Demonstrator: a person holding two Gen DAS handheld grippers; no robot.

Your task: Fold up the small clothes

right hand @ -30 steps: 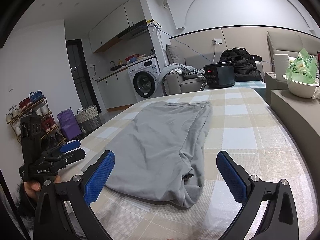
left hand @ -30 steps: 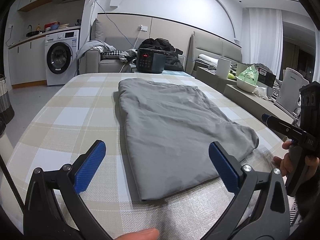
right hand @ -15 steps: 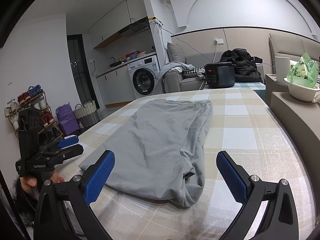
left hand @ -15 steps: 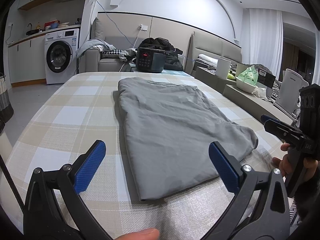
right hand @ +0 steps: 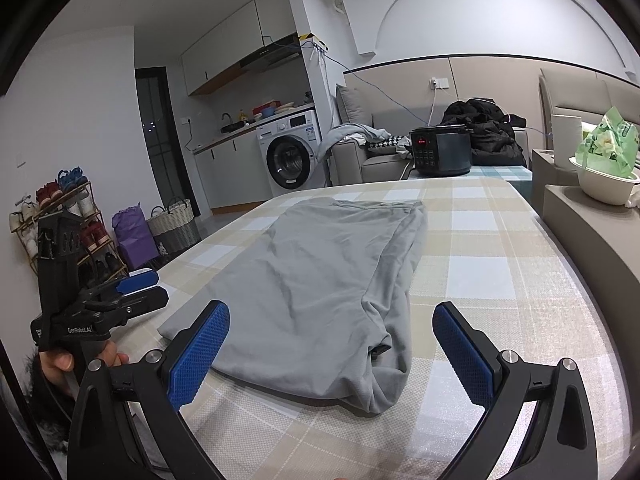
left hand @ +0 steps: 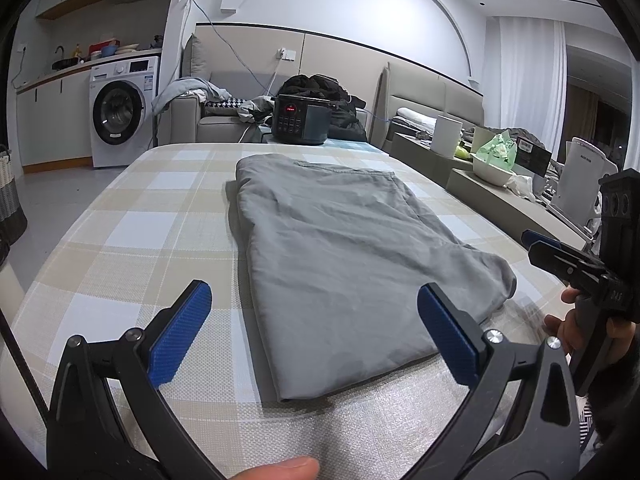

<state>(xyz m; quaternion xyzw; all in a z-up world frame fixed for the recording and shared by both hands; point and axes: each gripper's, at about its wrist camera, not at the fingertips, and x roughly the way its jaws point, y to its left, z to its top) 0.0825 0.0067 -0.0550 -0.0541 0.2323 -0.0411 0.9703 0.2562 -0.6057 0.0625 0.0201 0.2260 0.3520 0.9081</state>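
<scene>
While both grippers – left point(left hand: 314, 334), right point(right hand: 332, 350) – are hovering spread, I'm edging closer to grey garment point(left hand: 352, 252) – grasp coming.

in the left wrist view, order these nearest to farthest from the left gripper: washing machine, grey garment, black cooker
1. grey garment, on the checked table straight ahead of the left gripper
2. black cooker, just past the table's far end
3. washing machine, far back left
</scene>
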